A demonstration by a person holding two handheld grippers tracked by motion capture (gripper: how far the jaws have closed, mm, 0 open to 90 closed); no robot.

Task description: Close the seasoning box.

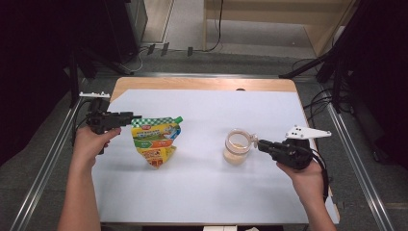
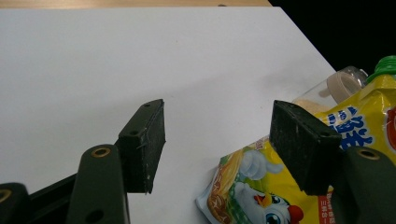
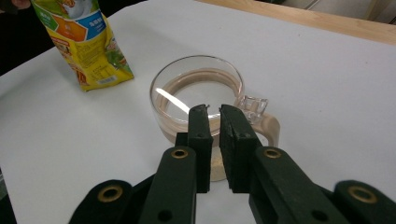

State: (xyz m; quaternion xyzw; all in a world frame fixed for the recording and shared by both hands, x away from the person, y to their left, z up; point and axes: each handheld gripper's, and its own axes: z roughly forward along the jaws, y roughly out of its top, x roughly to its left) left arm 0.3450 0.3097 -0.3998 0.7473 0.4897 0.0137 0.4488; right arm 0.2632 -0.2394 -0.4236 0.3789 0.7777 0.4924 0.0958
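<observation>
A yellow spouted pouch (image 1: 156,139) with a green cap (image 2: 385,65) stands left of centre on the white sheet. My left gripper (image 1: 137,117) is at its top left corner. In the left gripper view those jaws (image 2: 218,105) are wide open with bare sheet between them, and the pouch (image 2: 243,186) sits low beside the right jaw. A clear glass cup (image 1: 237,146) holding pale liquid stands right of centre. My right gripper (image 3: 215,108) hangs over the cup's near rim (image 3: 196,88), left of its handle (image 3: 268,126). Its jaws are a narrow slit apart and do not visibly press the glass.
The white sheet (image 1: 207,192) covers most of a wooden table (image 1: 202,84). Metal rails (image 1: 353,159) run along both sides. Black stands and cables (image 1: 317,103) lie on the floor beyond the far corners.
</observation>
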